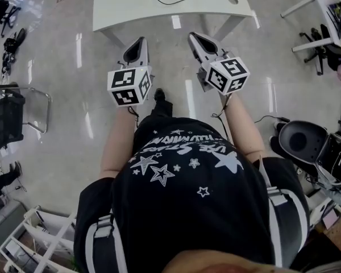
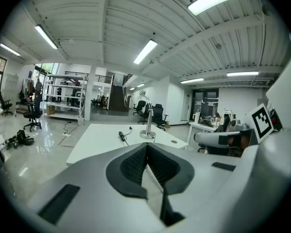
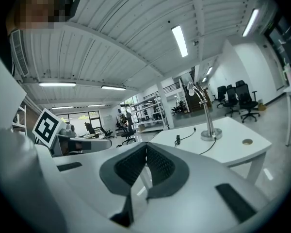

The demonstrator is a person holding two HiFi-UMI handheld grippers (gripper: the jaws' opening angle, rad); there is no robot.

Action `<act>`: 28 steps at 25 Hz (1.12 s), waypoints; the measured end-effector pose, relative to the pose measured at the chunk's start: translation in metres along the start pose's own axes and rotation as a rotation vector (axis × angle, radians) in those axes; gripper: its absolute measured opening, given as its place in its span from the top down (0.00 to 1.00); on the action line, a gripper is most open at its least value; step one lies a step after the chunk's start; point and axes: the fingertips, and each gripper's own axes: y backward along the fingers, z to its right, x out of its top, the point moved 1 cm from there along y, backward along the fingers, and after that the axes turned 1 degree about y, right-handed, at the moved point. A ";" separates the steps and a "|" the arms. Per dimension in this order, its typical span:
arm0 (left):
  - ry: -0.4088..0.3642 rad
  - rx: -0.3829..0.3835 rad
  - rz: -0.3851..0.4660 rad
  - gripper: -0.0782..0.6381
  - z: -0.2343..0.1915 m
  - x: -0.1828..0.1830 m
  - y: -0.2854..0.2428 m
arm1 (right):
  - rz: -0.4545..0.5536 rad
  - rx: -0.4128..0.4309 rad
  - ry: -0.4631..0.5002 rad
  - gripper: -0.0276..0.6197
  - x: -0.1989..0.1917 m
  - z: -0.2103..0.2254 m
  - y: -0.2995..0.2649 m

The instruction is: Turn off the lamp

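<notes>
Left gripper point(image 1: 138, 40): jaws fully together, pads meeting, nothing between them. It is held out level over the glossy grey floor point(image 1: 62, 95), pointing at the white rectangular tabletop point(image 1: 131, 4), short of the near edge.

Right gripper point(image 1: 192, 36): jaws likewise closed on nothing. It is held beside the left gripper, apart from it, and also stops short of the tabletop edge.

The slim chrome desk lamp with a round base point(image 2: 148, 128) stands upright on the far part of the tabletop point(image 2: 94, 142), well apart from both grippers. In the right gripper view the lamp point(image 3: 207, 115) shows a curved neck, and it sits right of the jaw line. A black cable point(image 2: 121, 136) lies on the tabletop just beside the lamp base.
</notes>
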 end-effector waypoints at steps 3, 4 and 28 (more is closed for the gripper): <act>-0.004 0.011 -0.026 0.88 -0.026 0.004 -0.022 | 0.004 -0.020 -0.005 0.95 0.008 0.007 -0.029; 0.001 0.006 -0.025 0.88 -0.033 0.007 -0.029 | 0.006 -0.026 -0.006 0.95 0.012 0.009 -0.039; 0.063 -0.109 -0.043 0.88 -0.110 0.029 -0.143 | -0.001 -0.112 -0.022 0.95 0.040 0.060 -0.159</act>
